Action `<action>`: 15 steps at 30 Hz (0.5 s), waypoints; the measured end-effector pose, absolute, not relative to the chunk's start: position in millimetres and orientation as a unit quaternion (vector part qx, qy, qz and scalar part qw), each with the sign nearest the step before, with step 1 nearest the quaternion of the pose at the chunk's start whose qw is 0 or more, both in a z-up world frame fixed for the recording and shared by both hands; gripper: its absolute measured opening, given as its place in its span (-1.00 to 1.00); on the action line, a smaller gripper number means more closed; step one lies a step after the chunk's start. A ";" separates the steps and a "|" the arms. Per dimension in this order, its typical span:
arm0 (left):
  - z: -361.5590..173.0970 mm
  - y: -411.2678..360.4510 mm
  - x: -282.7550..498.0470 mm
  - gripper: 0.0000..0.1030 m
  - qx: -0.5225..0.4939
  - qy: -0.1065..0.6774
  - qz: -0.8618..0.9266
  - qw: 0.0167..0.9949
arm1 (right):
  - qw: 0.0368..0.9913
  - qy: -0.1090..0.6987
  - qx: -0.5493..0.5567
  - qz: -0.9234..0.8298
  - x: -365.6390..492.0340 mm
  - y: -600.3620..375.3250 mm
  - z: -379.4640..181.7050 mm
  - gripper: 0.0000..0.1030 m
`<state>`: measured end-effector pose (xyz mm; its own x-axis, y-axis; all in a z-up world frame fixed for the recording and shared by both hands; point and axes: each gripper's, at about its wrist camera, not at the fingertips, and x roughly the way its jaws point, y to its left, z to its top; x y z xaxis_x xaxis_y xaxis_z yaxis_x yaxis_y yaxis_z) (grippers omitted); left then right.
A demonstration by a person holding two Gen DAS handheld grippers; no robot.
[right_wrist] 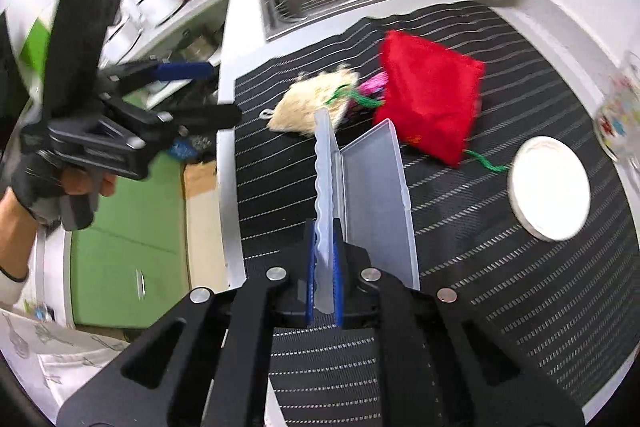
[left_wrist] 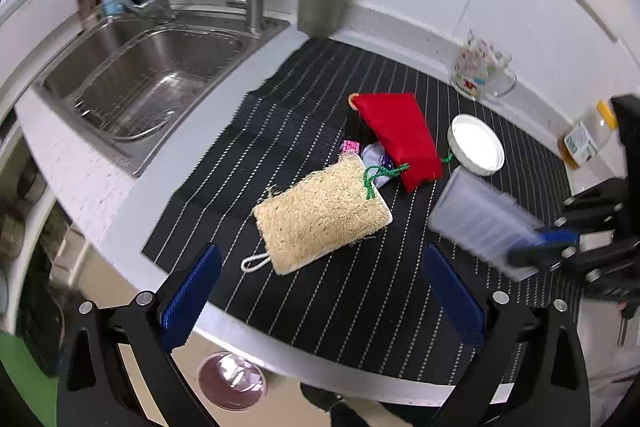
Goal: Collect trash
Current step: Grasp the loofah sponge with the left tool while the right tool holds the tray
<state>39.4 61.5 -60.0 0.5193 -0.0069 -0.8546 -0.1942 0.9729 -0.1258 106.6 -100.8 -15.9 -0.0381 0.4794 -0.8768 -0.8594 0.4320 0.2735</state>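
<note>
Bottle (left_wrist: pixel 588 137) label blurred; red pouch (right_wrist: pixel 430 99) print unreadable.

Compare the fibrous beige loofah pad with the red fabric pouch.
The fibrous beige loofah pad looks coarse and pale; the red fabric pouch is smooth and bright. The pad lies flat; the pouch is propped up over small wrappers. The pad has a white loop, the pouch a green cord. Both rest on the striped black mat.

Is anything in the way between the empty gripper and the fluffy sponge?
Nothing visible blocks it. The left hand-held gripper hangs open right above the loofah sponge, with only bare striped mat between them. The clear plastic case, pinched in the right hand-held gripper, sits off to the side.
</note>
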 end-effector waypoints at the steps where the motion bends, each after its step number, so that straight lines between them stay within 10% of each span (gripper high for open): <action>1: -63.7 61.1 44.4 0.87 -0.097 0.492 0.045 0.864 | 0.674 0.518 -0.180 0.495 108.8 -102.3 -14.3 -0.87; 15: -116.6 58.4 96.2 0.87 0.057 0.544 -0.104 0.830 | 0.699 0.532 -0.145 0.455 133.9 -110.7 -10.6 -0.87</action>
